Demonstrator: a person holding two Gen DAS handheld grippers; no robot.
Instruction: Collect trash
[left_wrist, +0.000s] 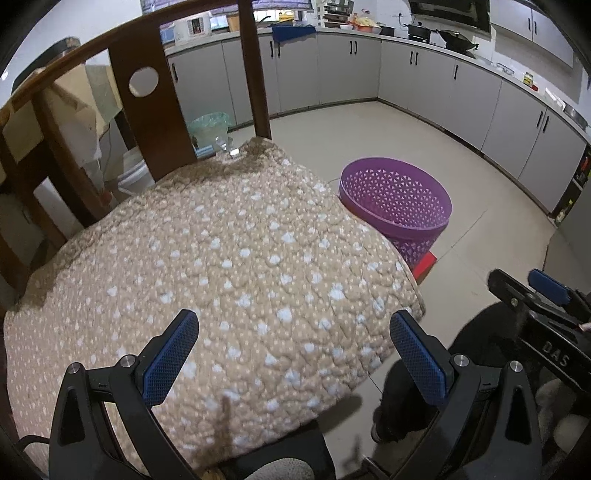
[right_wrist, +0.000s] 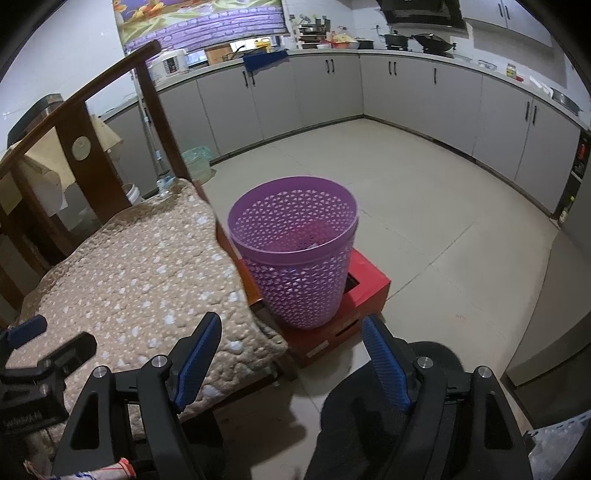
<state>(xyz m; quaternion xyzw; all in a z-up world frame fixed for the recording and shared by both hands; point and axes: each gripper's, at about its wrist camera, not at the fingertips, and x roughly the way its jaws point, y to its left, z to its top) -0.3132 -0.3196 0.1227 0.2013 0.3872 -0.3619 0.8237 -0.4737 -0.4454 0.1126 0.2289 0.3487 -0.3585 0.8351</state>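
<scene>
A purple mesh waste basket (right_wrist: 295, 251) stands on a red box (right_wrist: 365, 291) on the floor, right of a wooden chair; it also shows in the left wrist view (left_wrist: 395, 206). Something pale lies at the basket's bottom, too small to name. The chair seat carries a beige spotted cushion (left_wrist: 207, 266), bare of any trash. My left gripper (left_wrist: 291, 343) is open and empty over the cushion's front part. My right gripper (right_wrist: 291, 350) is open and empty, in front of the basket above the floor. The right gripper also shows in the left wrist view (left_wrist: 543, 295).
The chair's dark wooden backrest (left_wrist: 147, 103) rises behind the cushion. A bin with a green liner (right_wrist: 197, 162) stands behind the chair. Grey kitchen cabinets (right_wrist: 406, 92) line the far and right sides. Tiled floor (right_wrist: 424, 206) lies beyond the basket. My dark-trousered leg (right_wrist: 369, 417) is below.
</scene>
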